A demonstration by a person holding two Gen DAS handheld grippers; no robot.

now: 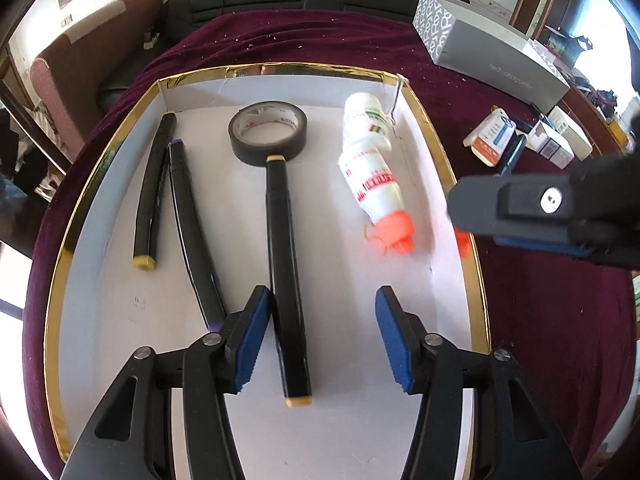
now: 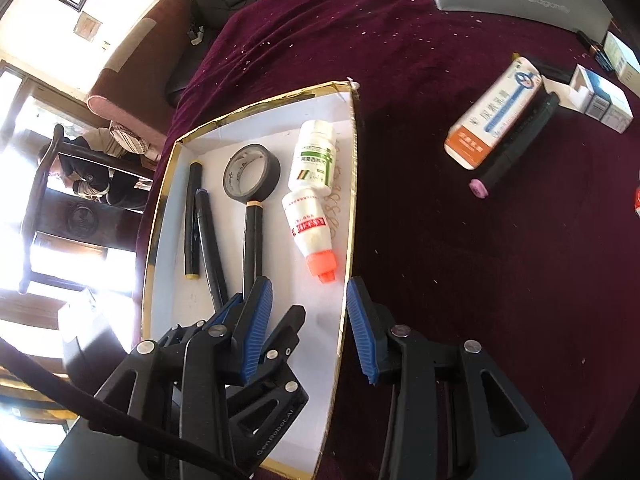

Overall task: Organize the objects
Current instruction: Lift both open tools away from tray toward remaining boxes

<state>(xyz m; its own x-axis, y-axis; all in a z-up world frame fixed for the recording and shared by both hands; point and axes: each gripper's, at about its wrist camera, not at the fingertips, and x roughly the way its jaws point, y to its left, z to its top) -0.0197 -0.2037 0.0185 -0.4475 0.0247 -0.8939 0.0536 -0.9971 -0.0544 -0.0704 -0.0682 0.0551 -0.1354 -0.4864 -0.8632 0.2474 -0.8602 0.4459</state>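
The left tongs [image 1: 322, 334] hang open over the near end of the gold-edged tray [image 1: 60, 280], with a black marker [image 1: 286, 280] lying between their pads, its side touching the left pad [image 1: 250, 338]; pulling back carelessly could drag or roll it into the purple-tipped marker [image 1: 192, 232] just beside it. The right tongs [image 2: 310, 330] also stand open, straddling the tray's right wall, and could catch the rim and shift the whole tray on the maroon cloth of the counter [image 2: 460, 280]. Farther ahead, the orange-capped glue bottle [image 2: 310, 232] and pill bottle [image 2: 314, 158] lie loose and may roll. Well beyond, outside the tray, a pink-tipped marker [image 2: 516, 148] rests against a medicine box [image 2: 494, 120]; grabbing it may knock the box.
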